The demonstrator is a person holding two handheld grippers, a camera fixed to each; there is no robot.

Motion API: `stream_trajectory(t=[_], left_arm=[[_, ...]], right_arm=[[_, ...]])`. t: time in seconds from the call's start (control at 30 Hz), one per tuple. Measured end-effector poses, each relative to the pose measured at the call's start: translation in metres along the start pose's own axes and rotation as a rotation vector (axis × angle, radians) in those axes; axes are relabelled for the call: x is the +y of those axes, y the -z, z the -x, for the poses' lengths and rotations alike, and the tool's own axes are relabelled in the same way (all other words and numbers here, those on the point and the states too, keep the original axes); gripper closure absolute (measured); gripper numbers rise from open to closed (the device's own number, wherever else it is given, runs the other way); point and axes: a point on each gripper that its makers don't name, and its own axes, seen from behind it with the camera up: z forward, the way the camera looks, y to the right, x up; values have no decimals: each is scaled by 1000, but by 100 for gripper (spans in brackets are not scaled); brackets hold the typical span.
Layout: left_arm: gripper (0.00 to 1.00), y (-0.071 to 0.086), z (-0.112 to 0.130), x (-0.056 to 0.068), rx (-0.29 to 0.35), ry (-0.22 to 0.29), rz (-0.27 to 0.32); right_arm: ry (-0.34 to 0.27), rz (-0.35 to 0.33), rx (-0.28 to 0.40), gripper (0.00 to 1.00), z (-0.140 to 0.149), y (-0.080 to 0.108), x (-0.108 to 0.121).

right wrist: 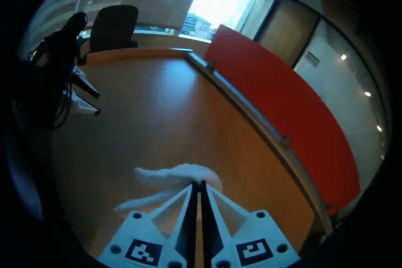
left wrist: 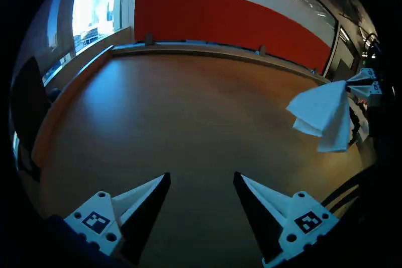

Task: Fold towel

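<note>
A white towel (left wrist: 324, 114) hangs folded in the air at the right of the left gripper view, pinched at its top corner by my right gripper (left wrist: 358, 83). In the right gripper view the same towel (right wrist: 173, 176) bunches just ahead of my right gripper (right wrist: 199, 186), whose fingers are shut on its edge. My left gripper (left wrist: 201, 177) is open above the bare wooden table (left wrist: 191, 117), holding nothing. It also appears far left in the right gripper view, left gripper (right wrist: 98, 104) open, held by a dark-sleeved hand (right wrist: 50, 82).
A red partition (left wrist: 226, 21) runs along the table's far edge, with a raised wooden rim (right wrist: 241, 107) below it. A black office chair (right wrist: 113, 26) stands at the table's end by the bright window (right wrist: 221, 1).
</note>
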Motion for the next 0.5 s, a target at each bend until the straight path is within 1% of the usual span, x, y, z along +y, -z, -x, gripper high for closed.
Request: stream_trajectory(t=[0.2,0.5], left_arm=[[7,2,-7,3,14,-9,8],[7,7,-10,3,22,-16,11]], right_arm=[[32,43,-12,95,3,13,19],[33,75,-13,95,8,21,37]])
